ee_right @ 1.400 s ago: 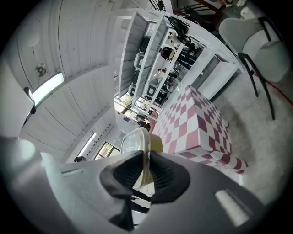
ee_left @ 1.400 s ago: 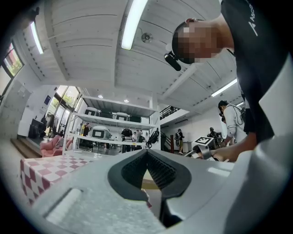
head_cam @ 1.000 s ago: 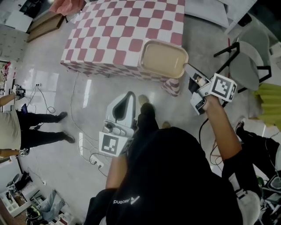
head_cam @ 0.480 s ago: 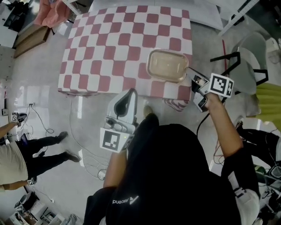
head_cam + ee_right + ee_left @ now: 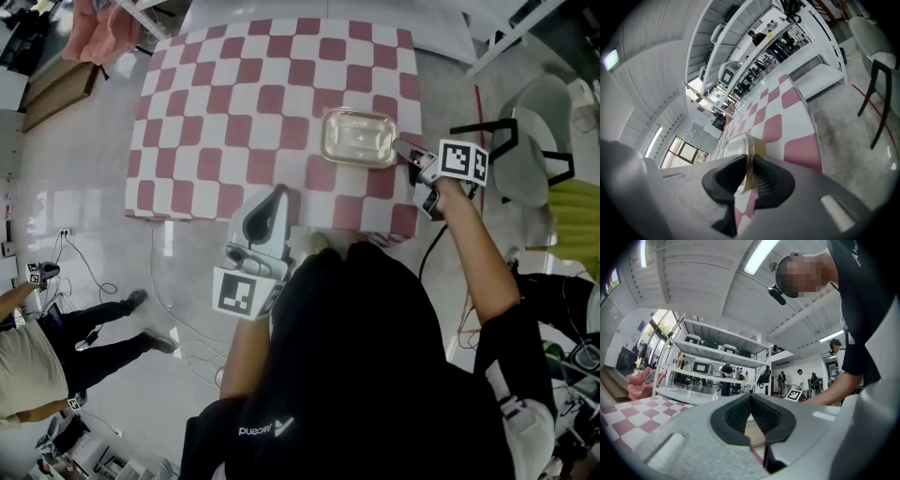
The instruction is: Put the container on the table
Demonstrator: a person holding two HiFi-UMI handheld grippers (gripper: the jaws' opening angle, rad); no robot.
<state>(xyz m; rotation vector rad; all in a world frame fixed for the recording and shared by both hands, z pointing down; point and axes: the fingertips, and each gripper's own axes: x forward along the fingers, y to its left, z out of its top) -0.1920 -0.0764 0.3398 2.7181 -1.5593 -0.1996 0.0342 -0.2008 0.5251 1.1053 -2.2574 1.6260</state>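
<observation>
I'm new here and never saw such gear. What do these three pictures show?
No robot: a person holds a gripper in each hand. One picture comes from a camera on the person's head, looking down; the other two cameras ride on the grippers and look along their jaws. Below stands a checked table. The right gripper has its jaws shut on the rim of a container over the table. The left gripper is shut and empty.
</observation>
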